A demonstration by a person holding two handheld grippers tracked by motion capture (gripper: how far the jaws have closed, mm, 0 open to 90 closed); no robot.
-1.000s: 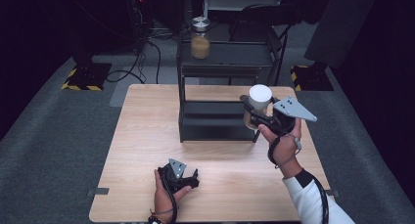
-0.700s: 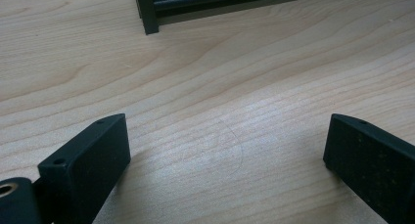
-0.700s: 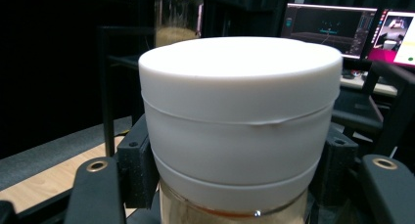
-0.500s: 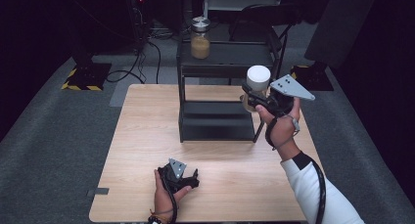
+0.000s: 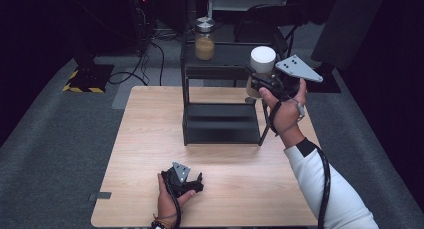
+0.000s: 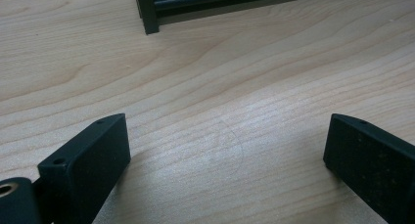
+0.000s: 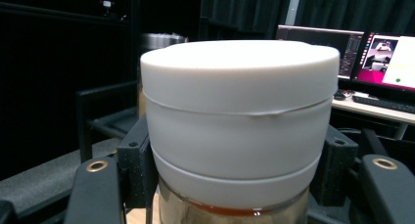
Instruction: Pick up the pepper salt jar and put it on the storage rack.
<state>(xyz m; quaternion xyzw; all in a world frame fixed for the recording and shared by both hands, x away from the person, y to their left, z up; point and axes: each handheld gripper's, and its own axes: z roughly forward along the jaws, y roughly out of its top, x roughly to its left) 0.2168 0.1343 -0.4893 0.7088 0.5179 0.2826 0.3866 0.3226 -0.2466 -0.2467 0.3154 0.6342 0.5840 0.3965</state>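
Observation:
A jar with a wide white lid (image 5: pixel 262 60) hangs upright in the air beside the right end of the black shelf rack (image 5: pixel 222 109), at about the height of its top shelf. My right gripper (image 5: pixel 257 84) is shut on the jar's glass body just under the lid; up close the white-lidded jar (image 7: pixel 240 116) sits between the two black jaws. A second jar with a metal lid (image 5: pixel 204 38) and tan contents stands on the rack's top shelf at the left. My left gripper (image 5: pixel 197 181) rests low on the wooden table (image 5: pixel 150 139) near its front edge, jaws wide apart over bare wood (image 6: pixel 225 150).
The rack's lower shelf (image 5: pixel 220 111) is bare. A rack leg (image 6: pixel 147 13) stands ahead of the left gripper. Monitors (image 7: pixel 386 57) on a desk lie behind the rack. Cables (image 5: pixel 135 64) and a yellow-striped base (image 5: pixel 85 81) sit on the grey floor beyond the table.
My right gripper has lifted the white-lidded jar up and away from the person, from in front of the rack's lower shelf to the height of its top shelf. The left gripper has not moved.

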